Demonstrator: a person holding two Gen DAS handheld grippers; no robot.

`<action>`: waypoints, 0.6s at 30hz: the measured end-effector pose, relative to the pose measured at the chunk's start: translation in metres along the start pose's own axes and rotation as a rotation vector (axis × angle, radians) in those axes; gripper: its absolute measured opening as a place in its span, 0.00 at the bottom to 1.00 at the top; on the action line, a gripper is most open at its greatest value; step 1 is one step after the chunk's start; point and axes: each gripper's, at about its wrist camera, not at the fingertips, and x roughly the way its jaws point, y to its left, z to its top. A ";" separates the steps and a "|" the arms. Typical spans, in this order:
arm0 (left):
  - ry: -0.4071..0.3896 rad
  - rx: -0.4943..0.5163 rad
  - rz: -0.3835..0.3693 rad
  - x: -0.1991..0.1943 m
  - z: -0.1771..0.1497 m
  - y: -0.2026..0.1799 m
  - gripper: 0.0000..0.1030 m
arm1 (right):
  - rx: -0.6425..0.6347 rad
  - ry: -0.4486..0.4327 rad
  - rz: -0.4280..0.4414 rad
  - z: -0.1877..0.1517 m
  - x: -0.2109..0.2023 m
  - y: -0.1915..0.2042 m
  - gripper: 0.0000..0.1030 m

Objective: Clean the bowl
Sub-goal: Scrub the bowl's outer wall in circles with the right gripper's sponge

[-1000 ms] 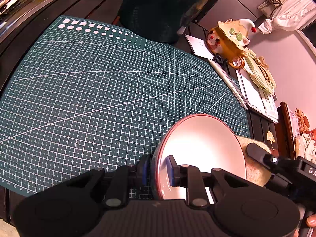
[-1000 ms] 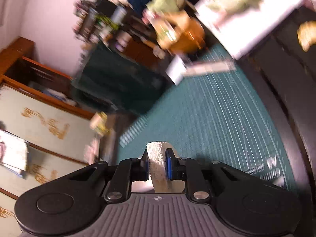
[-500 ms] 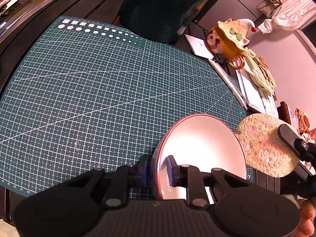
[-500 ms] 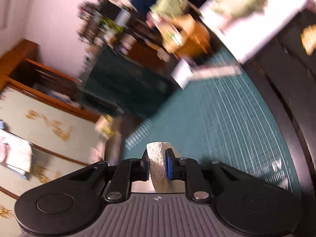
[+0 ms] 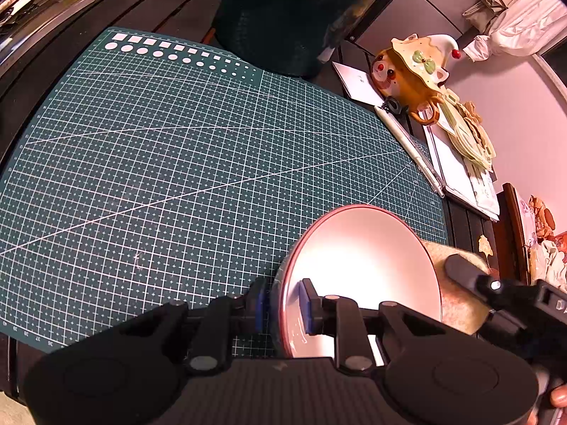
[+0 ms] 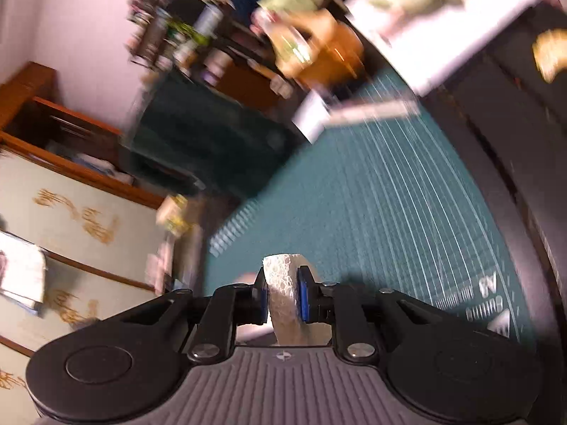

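Over a green cutting mat (image 5: 184, 163), the left gripper (image 5: 281, 306) clamps the rim of a tilted white bowl (image 5: 361, 269) — one pad inside, one outside — while the right gripper (image 6: 281, 299) pinches a pale sponge (image 6: 281, 294) just behind the bowl's far edge.

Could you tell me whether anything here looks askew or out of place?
Only the bowl looks askew: it stands on edge over the cutting mat, its rim clamped in the left hand-held gripper, while the sponge sits behind its outer side. Nothing looks spilled or damaged.
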 end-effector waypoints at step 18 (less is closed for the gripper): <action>-0.004 -0.005 -0.004 -0.001 -0.004 0.002 0.20 | -0.016 0.004 -0.017 -0.003 0.001 0.000 0.17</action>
